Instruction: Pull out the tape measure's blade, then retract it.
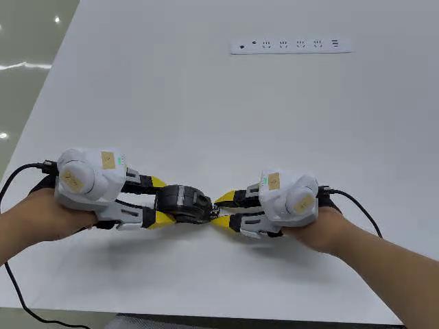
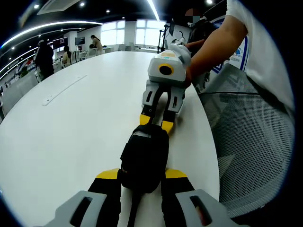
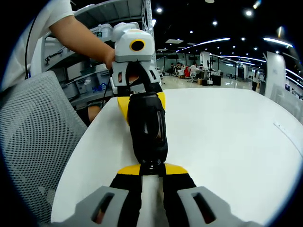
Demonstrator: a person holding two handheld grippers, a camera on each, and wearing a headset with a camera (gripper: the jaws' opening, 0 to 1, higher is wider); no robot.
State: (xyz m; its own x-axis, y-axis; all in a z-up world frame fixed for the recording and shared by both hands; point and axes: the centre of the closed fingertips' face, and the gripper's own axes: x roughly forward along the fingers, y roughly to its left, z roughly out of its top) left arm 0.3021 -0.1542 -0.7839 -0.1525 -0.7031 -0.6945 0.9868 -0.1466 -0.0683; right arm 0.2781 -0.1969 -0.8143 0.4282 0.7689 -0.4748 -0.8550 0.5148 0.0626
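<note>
On the white desk, well on the person's side of the power strip, the left claw clamps the black tape measure by its sides, and the right claw, facing it, pinches the blade tip right at the case.

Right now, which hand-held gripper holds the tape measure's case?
The left hand-held gripper: its jaws clamp the black tape measure; the right hand-held gripper only pinches the blade tip.
</note>
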